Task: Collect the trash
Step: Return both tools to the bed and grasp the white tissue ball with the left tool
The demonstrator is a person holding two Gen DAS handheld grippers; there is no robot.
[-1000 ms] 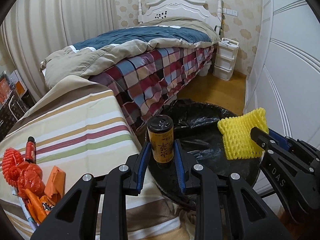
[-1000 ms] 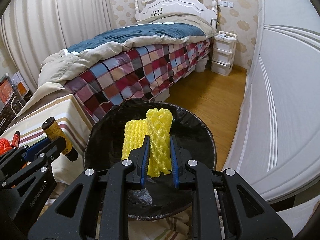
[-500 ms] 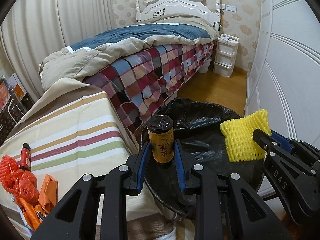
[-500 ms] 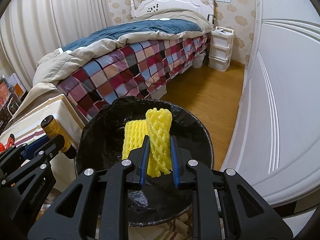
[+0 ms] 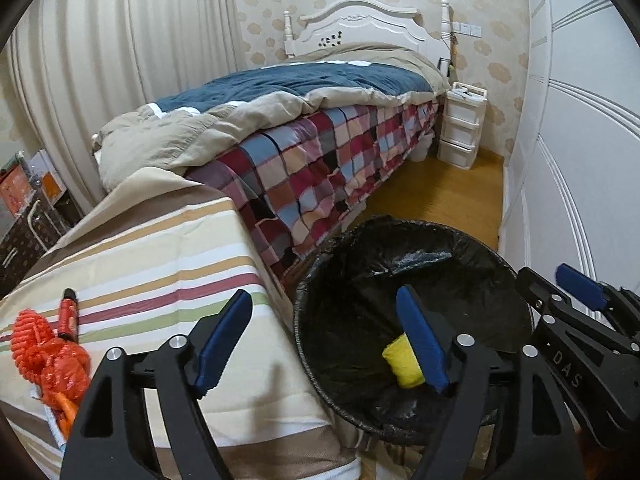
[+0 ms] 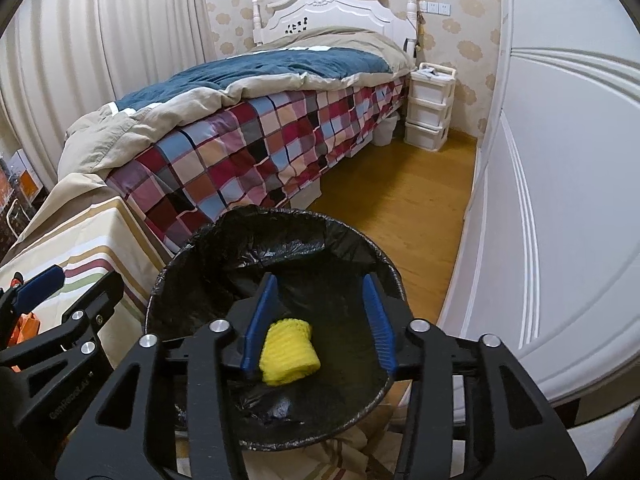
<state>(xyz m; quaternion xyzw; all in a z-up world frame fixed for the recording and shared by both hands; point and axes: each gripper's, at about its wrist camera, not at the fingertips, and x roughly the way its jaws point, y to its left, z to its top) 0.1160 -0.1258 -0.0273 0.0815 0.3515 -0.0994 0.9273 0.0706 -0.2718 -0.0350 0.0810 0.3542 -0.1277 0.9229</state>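
Grippers, left (image 5: 324, 340) and right (image 6: 320, 320), gaped empty over the bin (image 6: 280, 216); leftover orange netting (image 5: 48, 356) risked snagging their fingers.

Foam net (image 6: 289, 351): bright yellow, lattice texture. Bin liner (image 6: 280, 240): glossy black. Both tools, left (image 5: 324, 338) and right (image 6: 318, 322): black frames, blue finger pads. Desk cloth (image 5: 160, 264): cream with tan, maroon, green and white stripes. Mesh bag (image 5: 48, 354): orange-red. Bed quilt (image 6: 248, 152): red, blue, pink and black checks; duvet (image 6: 256, 68) navy and beige. Floor (image 6: 400, 200): honey-brown wood.
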